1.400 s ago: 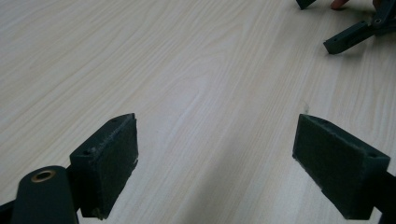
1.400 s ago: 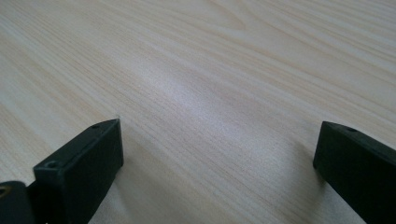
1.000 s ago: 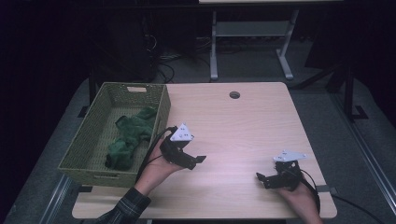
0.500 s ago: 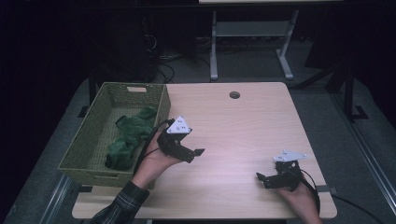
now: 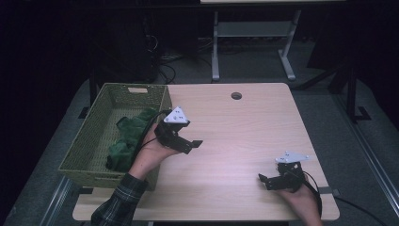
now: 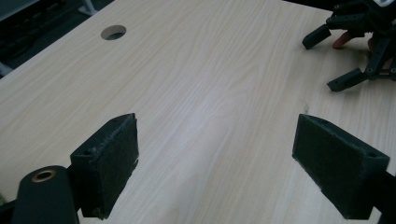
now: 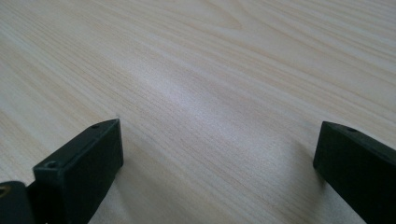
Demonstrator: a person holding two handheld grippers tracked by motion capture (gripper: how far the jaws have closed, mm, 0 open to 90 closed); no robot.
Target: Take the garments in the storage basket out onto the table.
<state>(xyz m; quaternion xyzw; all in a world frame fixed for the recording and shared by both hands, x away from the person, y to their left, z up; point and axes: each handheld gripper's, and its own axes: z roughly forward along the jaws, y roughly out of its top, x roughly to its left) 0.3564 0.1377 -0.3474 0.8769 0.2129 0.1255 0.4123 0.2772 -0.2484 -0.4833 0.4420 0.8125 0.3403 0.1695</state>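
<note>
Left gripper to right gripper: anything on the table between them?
Nothing: the high view shows bare table between left gripper and right gripper.

Basket [image 5: 94, 136] olive-green weave; cloth [image 5: 127, 139] in it dark green. Table [image 5: 244, 141] pale wood grain. Grippers black w/ grey top plates: left [image 5: 193, 143], right [image 5: 264, 181]. Sleeve [image 5: 115, 207] dark plaid.

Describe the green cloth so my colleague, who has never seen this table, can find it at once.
Start at the pale wooden table, then go to the olive-green woven basket on its left edge. The crumpled dark green cloth lies inside it, the one soft thing there, beside the open left gripper.
</note>
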